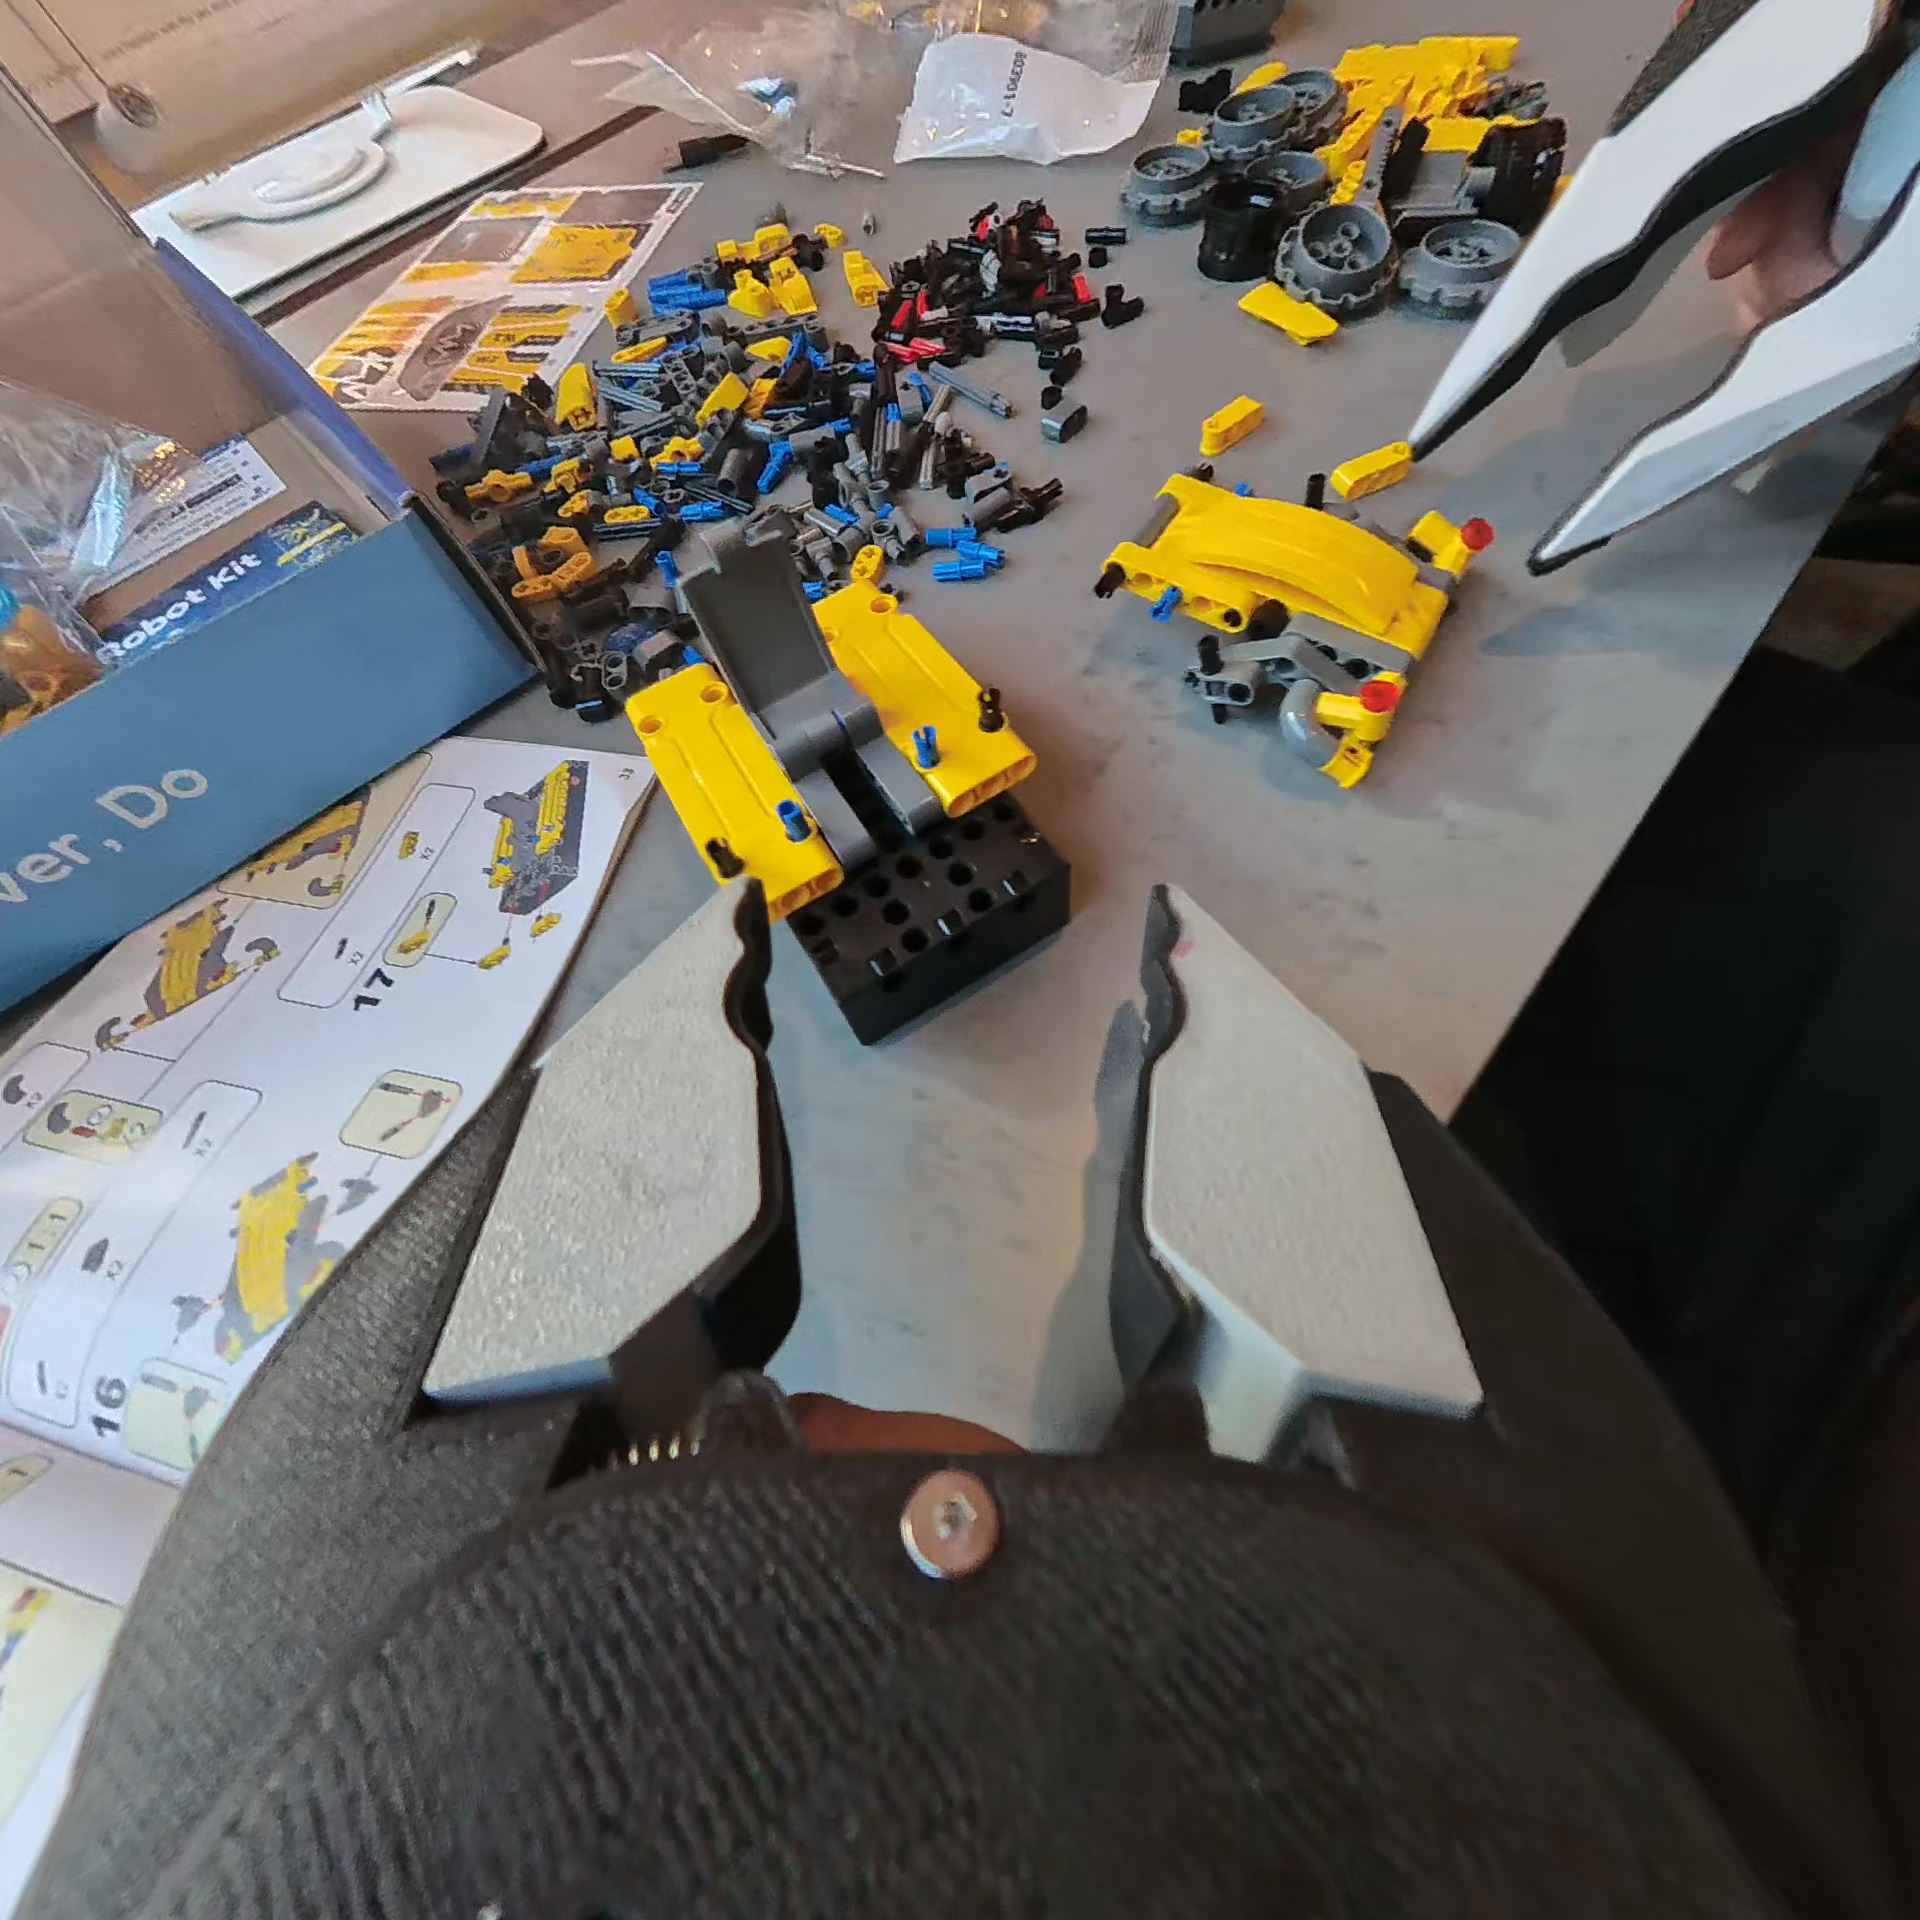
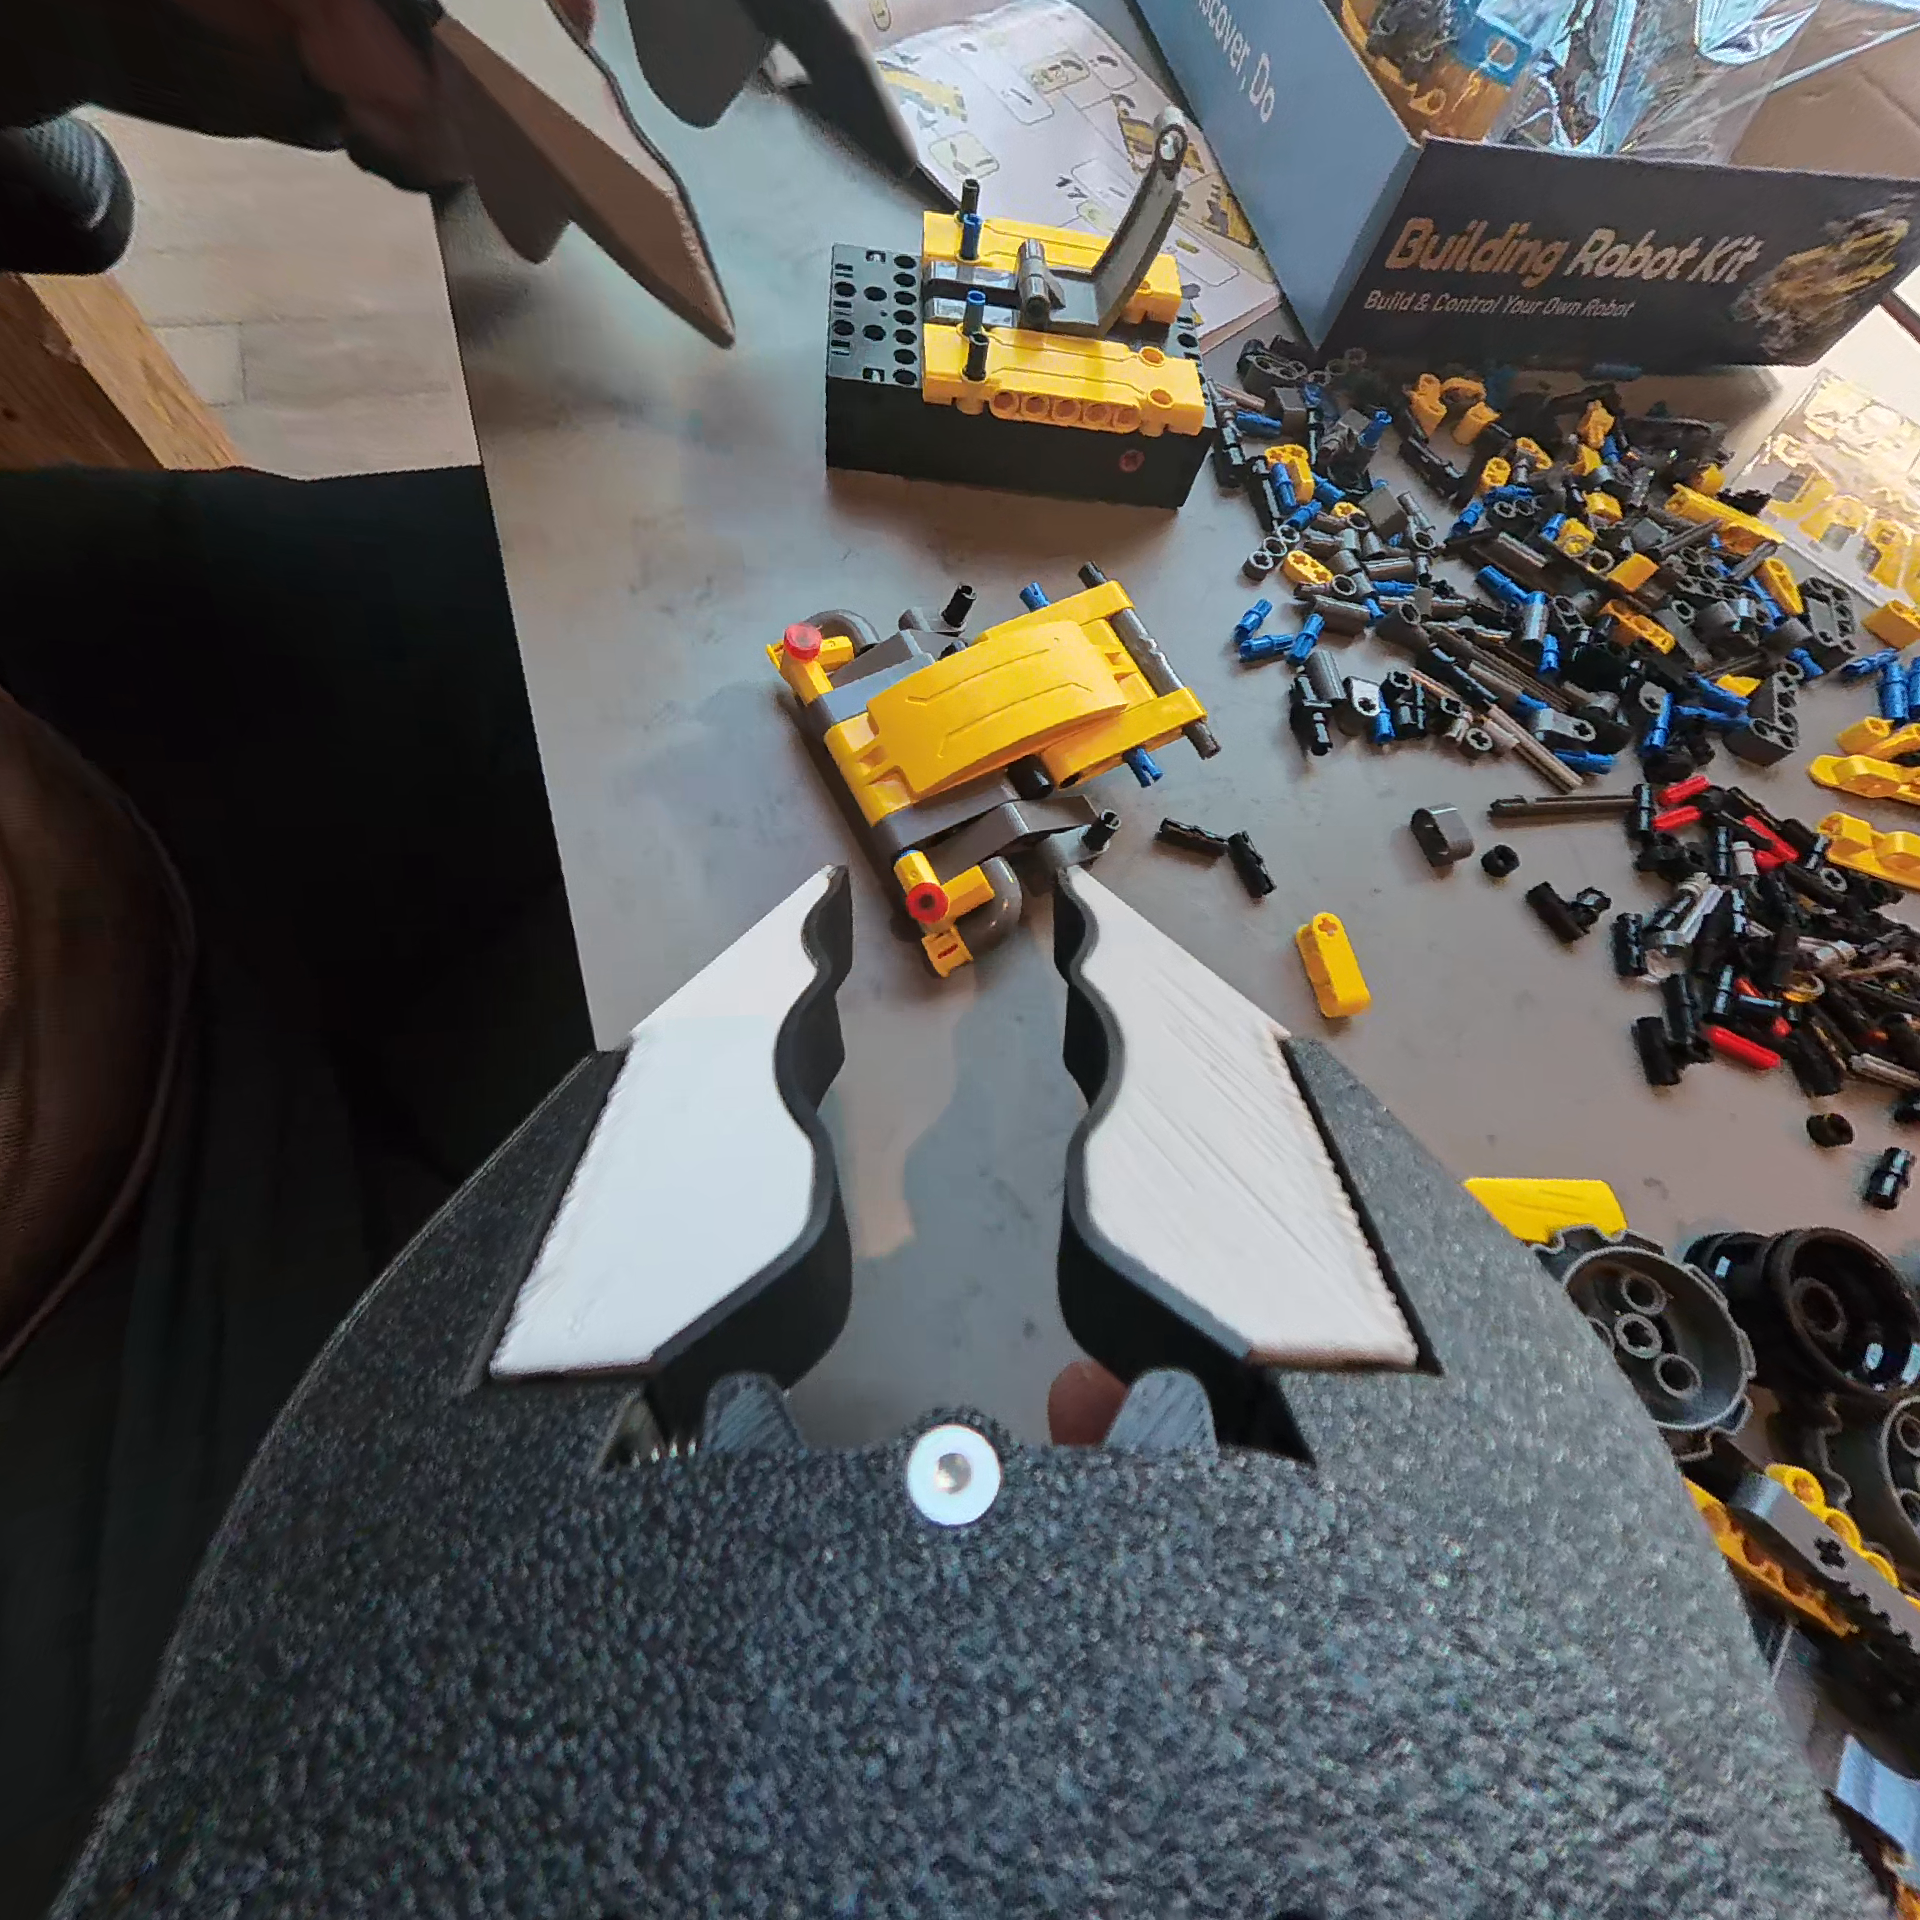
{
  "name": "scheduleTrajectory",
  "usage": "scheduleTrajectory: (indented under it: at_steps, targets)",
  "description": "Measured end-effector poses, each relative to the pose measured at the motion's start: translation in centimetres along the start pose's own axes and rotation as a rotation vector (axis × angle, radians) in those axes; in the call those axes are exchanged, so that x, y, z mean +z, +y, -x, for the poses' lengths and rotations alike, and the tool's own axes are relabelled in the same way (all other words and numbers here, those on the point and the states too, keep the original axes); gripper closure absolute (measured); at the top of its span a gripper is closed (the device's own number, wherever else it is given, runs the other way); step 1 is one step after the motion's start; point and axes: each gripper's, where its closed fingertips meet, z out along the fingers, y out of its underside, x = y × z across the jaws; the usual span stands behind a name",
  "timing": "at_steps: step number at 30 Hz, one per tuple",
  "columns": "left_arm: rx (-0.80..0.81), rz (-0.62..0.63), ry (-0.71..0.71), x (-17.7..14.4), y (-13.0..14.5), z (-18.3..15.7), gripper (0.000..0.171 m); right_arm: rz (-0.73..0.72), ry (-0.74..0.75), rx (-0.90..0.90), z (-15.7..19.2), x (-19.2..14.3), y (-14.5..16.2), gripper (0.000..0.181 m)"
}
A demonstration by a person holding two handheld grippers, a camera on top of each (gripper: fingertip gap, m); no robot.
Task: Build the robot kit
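Note:
A black perforated block with yellow panels and a grey lever (image 1: 883,821) stands on the grey table (image 1: 1299,935), just beyond my left gripper (image 1: 954,914). That gripper is open and empty, its left tip close to a yellow panel. The block also shows in the right wrist view (image 2: 1018,353). A yellow curved-panel assembly with red studs (image 2: 997,748) lies right before my right gripper (image 2: 951,883), which is open and empty, its tips flanking the assembly's near end. The same assembly (image 1: 1288,582) and the right gripper (image 1: 1475,499) show in the left wrist view.
A heap of small black, blue, yellow parts (image 1: 769,416) spreads behind. Grey wheels and a yellow build (image 1: 1340,197) sit far right. A blue kit box (image 1: 239,665) and an instruction booklet (image 1: 239,1049) lie left. Plastic bags (image 1: 997,94) are at the back. The table edge (image 1: 1662,790) runs right.

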Motion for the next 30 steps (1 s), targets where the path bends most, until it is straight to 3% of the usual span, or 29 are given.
scheduleTrajectory:
  at_steps: [3,8,14,16,19,22,24,27,30]
  targets:
    - [0.030,0.029,-0.037,0.3,0.2,1.5,0.096,-0.002,-0.003,0.005,0.0,0.0,0.0,0.146]
    - [0.056,0.131,0.027,1.1,2.0,2.0,0.095,-0.018,-0.012,0.025,-0.2,-0.1,-0.3,0.146]
    - [0.063,0.168,0.162,1.2,2.6,0.4,0.101,-0.018,-0.016,0.020,-0.2,0.2,-0.4,0.148]
    - [0.073,0.163,0.229,0.8,2.7,-0.8,0.115,-0.020,-0.018,0.022,-0.3,0.2,-0.5,0.148]
    - [0.058,0.149,0.263,0.3,2.6,-1.2,0.110,-0.036,-0.017,0.036,-0.5,0.2,-0.7,0.149]
    - [0.096,0.085,0.422,-1.2,2.2,-3.0,0.101,-0.065,-0.008,0.047,-0.8,-0.1,-1.1,0.152]
    - [0.188,-0.023,0.531,-3.0,1.4,-4.5,0.118,-0.089,0.008,0.047,-1.1,-0.3,-1.3,0.155]
    - [0.318,-0.224,0.418,-4.4,-0.2,-3.4,0.122,-0.120,0.040,0.046,-1.6,-0.6,-1.7,0.155]
    - [0.310,-0.311,0.351,-5.0,-1.1,-1.6,0.119,-0.148,0.064,0.061,-2.2,-0.8,-2.1,0.154]
